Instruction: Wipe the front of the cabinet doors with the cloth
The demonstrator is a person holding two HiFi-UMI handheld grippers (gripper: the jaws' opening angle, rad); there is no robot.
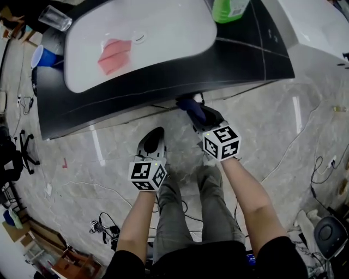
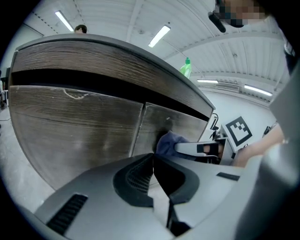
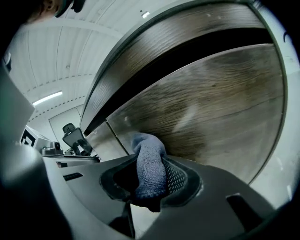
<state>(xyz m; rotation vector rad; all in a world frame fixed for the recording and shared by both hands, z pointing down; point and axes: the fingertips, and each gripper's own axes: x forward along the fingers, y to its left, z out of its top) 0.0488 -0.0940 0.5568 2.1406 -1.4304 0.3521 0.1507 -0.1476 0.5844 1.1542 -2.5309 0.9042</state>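
Observation:
The grey wood-grain cabinet doors [image 2: 79,131] stand under the dark counter edge. My right gripper [image 1: 196,113] is shut on a blue cloth [image 1: 187,103], and the cloth's tip is pressed to the cabinet front close to the seam between two doors. In the right gripper view the cloth [image 3: 150,161] sticks up from between the jaws in front of the door [image 3: 211,108]. My left gripper [image 1: 154,136] hangs lower left of it, a little off the doors, shut with nothing in it. From the left gripper [image 2: 153,159] I see the cloth [image 2: 168,142] on the door.
A white sink [image 1: 180,32] on top holds a pink cloth [image 1: 114,54]. A green bottle [image 1: 229,10], a blue cup [image 1: 43,56] and a clear glass [image 1: 54,17] stand around it. The person's legs [image 1: 185,212] are below; cables [image 1: 103,224] lie on the marble floor.

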